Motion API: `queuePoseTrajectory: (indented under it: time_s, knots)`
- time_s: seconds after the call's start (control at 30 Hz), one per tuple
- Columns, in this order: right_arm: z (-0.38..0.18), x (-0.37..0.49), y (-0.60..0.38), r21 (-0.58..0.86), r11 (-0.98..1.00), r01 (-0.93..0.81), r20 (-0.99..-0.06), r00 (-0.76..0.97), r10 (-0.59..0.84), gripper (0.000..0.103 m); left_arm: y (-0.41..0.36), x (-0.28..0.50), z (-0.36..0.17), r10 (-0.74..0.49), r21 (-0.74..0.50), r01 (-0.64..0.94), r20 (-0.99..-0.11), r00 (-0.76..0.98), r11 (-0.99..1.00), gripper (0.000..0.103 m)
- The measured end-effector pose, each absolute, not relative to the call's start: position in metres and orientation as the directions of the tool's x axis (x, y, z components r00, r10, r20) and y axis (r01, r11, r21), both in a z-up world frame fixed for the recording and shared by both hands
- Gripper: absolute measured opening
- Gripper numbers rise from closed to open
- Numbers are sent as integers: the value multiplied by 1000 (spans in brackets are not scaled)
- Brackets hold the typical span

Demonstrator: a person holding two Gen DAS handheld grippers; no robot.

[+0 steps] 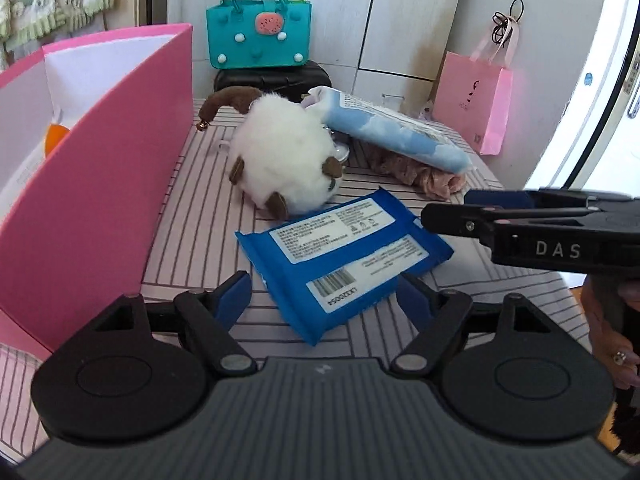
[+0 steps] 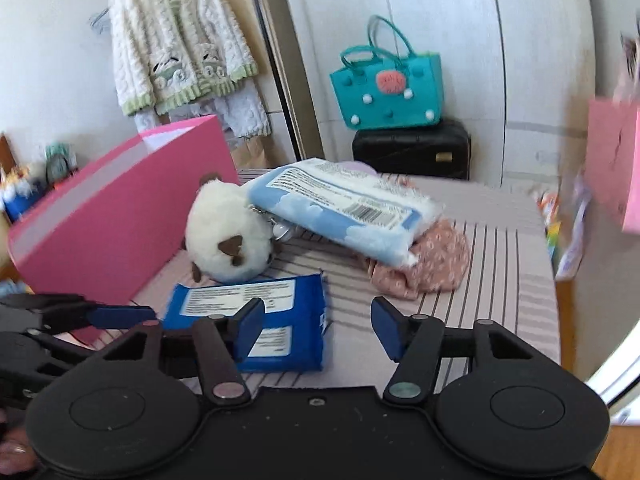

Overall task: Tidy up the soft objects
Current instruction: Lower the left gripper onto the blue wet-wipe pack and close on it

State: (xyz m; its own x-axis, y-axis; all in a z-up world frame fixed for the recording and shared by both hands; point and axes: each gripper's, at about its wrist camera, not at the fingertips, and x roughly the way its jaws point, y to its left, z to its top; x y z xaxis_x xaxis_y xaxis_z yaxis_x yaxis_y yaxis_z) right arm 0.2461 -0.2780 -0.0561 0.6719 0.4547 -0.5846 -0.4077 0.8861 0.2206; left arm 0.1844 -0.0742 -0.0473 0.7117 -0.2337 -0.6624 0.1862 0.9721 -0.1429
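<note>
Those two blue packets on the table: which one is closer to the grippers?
The dark blue packet, lying flat just ahead of both open grippers. The light blue packet lies farther back, propped on the pink cloth beside the white plush toy.

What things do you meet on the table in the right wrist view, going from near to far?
Dark blue wipes pack → white plush toy → light blue tissue pack, which rests on the pink floral cloth. Behind the table: black case with the teal bag on top.

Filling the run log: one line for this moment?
left gripper: open, at dark blue pack | right gripper: open, empty | pink box: open
</note>
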Motion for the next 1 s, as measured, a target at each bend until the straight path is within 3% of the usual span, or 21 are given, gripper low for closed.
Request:
queuePoseTrajectory:
  time_s: [0.13, 0.27, 0.33, 0.37, 0.67, 0.83, 1.0]
  knots:
    - [-60, 248, -273, 191, 875, -444, -568, 677, 468, 64, -75, 187, -50, -177, -102, 147, -651, 738, 984, 78]
    - [-67, 254, -273, 229, 862, -453, -580, 648, 495, 59, -69, 197, -55, -191, -164, 109, -668, 719, 981, 75]
    - [-72, 257, -274, 247, 856, -453, -587, 633, 504, 47, -68, 198, -55, -216, -184, 123, -655, 724, 975, 51]
    - [-74, 258, -275, 260, 853, -453, -590, 625, 511, 25, -68, 198, -55, -228, -200, 125, -652, 723, 972, 50]
    - [-74, 238, -275, 326, 838, -438, -627, 563, 539, 20, -68, 192, -55, -261, -224, 150, -637, 725, 963, 29]
    - [-71, 227, -278, 319, 835, -448, -658, 530, 536, 20, -77, 191, -54, -228, -140, 180, -656, 720, 974, 28]
    - [-72, 230, -286, 348, 831, -434, -675, 499, 543, 24, -66, 199, -53, -257, -191, 173, -682, 685, 966, 35]
